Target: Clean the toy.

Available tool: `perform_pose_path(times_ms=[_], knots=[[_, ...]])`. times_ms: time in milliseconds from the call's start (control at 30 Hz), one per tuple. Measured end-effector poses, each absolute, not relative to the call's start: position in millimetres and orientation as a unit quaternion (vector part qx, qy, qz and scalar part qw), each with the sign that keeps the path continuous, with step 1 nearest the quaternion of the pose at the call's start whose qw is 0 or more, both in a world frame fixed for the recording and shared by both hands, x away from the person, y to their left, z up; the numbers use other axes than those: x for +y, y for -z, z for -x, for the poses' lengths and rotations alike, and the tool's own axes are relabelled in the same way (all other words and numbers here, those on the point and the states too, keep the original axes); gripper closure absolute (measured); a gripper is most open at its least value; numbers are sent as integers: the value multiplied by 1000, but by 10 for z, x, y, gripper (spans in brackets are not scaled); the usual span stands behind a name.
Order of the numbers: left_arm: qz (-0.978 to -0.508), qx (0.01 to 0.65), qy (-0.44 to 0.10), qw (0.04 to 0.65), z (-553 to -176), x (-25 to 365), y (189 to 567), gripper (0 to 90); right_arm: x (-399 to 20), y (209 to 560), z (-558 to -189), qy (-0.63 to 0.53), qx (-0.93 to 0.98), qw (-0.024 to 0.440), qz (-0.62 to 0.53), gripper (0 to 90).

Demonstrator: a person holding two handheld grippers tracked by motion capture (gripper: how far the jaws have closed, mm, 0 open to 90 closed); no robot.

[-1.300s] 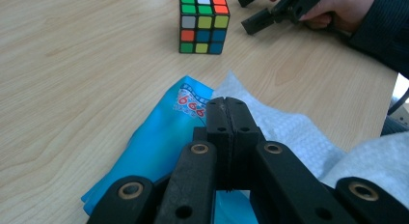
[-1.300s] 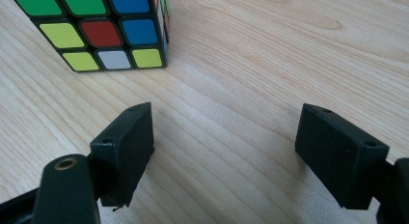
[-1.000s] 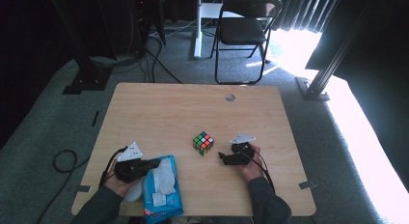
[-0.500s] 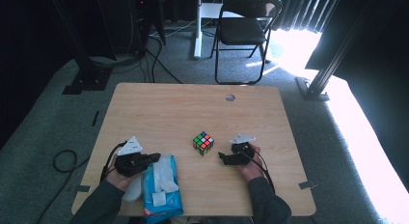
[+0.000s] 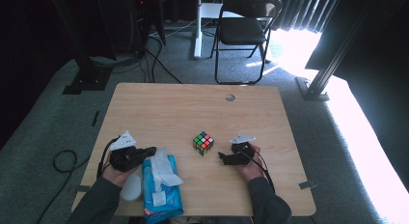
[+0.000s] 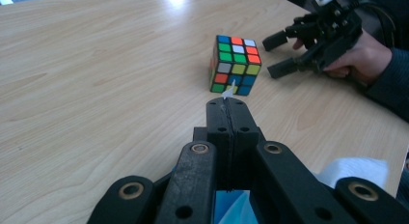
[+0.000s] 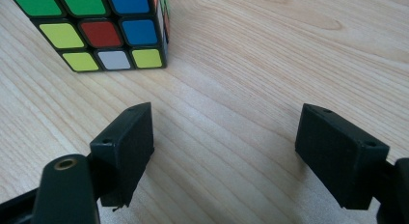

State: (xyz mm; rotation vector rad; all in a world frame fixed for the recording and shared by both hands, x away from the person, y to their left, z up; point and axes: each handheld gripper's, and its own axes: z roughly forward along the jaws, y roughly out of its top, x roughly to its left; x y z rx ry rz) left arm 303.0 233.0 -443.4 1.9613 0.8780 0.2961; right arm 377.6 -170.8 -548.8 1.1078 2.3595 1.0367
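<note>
A white wipe (image 5: 161, 166) is pinched in the closed left tool (image 5: 153, 150), drawn up from the blue wipe pack (image 5: 161, 197) at the surface's (image 5: 159, 113) near left edge; more wipes appear to remain inside. A white lid-like disc (image 5: 131, 188) lies just beside the pack. If the pull is too quick, the thin sheet could tear or the light pack could be dragged along. The Rubik's cube (image 5: 203, 143) sits mid-surface, with the right tool (image 5: 222, 157) spread wide and empty just beside it.

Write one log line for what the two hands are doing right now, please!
left gripper: shut on wet wipe | wipes pack: on table | right gripper: open, empty | puzzle cube: untouched
</note>
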Motion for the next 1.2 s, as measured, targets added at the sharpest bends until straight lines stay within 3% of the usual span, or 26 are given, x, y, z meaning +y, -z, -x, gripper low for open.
perform_pose_path(times_ms=[900, 1200], knots=[[-760, 382, -166, 499, -3399, 2536, 4012, 899, -1709, 5488, -3776, -364, 830, 167, -389, 210], [-788, 363, -140, 477, -3288, 2368, 4205, 895, -1708, 5487, -3775, -364, 829, 167, -390, 210]])
